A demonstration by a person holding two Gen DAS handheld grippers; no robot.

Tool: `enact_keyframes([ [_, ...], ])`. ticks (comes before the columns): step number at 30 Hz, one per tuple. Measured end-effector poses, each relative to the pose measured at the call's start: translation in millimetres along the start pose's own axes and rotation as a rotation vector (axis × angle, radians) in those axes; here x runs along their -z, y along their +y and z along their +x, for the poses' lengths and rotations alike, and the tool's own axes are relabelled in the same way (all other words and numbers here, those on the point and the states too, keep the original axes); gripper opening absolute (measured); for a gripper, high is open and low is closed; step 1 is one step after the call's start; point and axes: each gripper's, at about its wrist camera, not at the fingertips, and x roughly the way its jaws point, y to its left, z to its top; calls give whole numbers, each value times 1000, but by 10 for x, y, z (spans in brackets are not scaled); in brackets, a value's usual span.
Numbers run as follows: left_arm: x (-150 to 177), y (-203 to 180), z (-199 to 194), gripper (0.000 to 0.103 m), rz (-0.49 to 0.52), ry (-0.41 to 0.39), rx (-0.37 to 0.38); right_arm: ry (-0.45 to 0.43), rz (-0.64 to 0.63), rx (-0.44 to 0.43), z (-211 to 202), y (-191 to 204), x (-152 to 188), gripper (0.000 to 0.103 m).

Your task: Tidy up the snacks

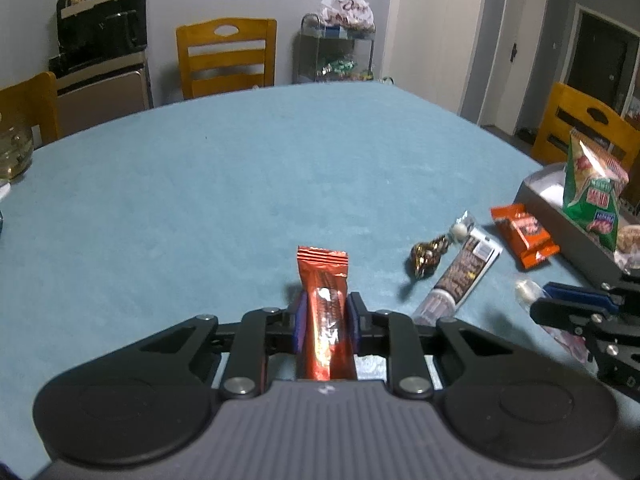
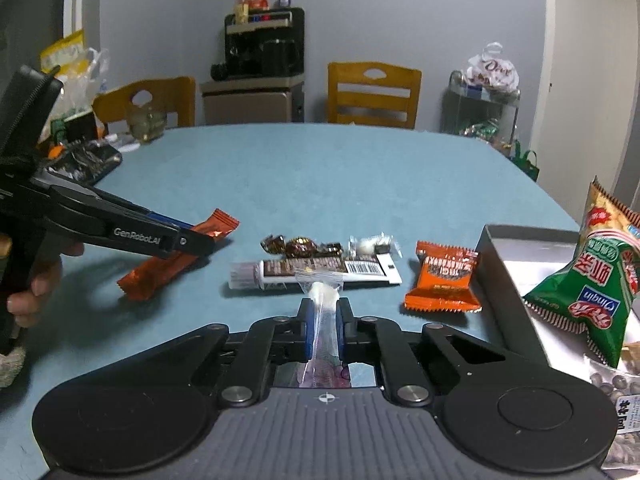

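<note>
Left wrist view: a grey open box (image 1: pixel 560 216) sits at the right edge of a table (image 1: pixel 200 200) covered in blue cloth. A green snack bag (image 1: pixel 592 196) stands upright inside it; the print on the bag is too blurred here to read. The left gripper (image 1: pixel 325 320) is closed on a red foil snack bar (image 1: pixel 324 300), which pokes forward between the blue pads, lifted off the table. To its right on the cloth lie a brown-gold wrapped candy (image 1: pixel 428 258), a long bar with a barcode (image 1: pixel 460 276) and an orange packet (image 1: pixel 524 236). The right gripper (image 1: pixel 576 306) enters from the right, holding something clear.

Right wrist view: the same box (image 2: pixel 496 256) is at the right, with the green bag (image 2: pixel 588 292) leaning in it — the word "Qinqin" reads upside down on the bag. The right gripper (image 2: pixel 324 324) is clamped on a clear plastic packet (image 2: pixel 322 320) with a white piece inside. Just beyond lie the barcode bar (image 2: pixel 312 274), the candy (image 2: pixel 300 246) and the orange packet (image 2: pixel 442 284). At the left, the left gripper (image 2: pixel 200 240) — marked "GenRobot.AI" — holds the snack bar (image 2: pixel 176 260) tilted above the table (image 2: pixel 320 168).
</note>
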Motion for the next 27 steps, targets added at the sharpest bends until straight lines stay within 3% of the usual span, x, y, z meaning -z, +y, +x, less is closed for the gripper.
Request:
enact_keyframes([
  [9, -43, -9, -236, 18, -7, -80, 29, -48, 5, -34, -265, 5, -13, 13],
  [17, -47, -26, -272, 18, -3, -84, 33, -69, 3, -47, -412, -12, -32, 8],
  [22, -14, -30, -289, 18, 11, -86, 34, -43, -20, -12, -339, 6, 36, 7],
  [25, -23, -34, -274, 18, 13, -84, 31, -14, -35, -26, -301, 28, 86, 11],
  [27, -24, -40, -262, 18, 13, -81, 31, -14, -50, -17, -308, 57, 112, 22],
])
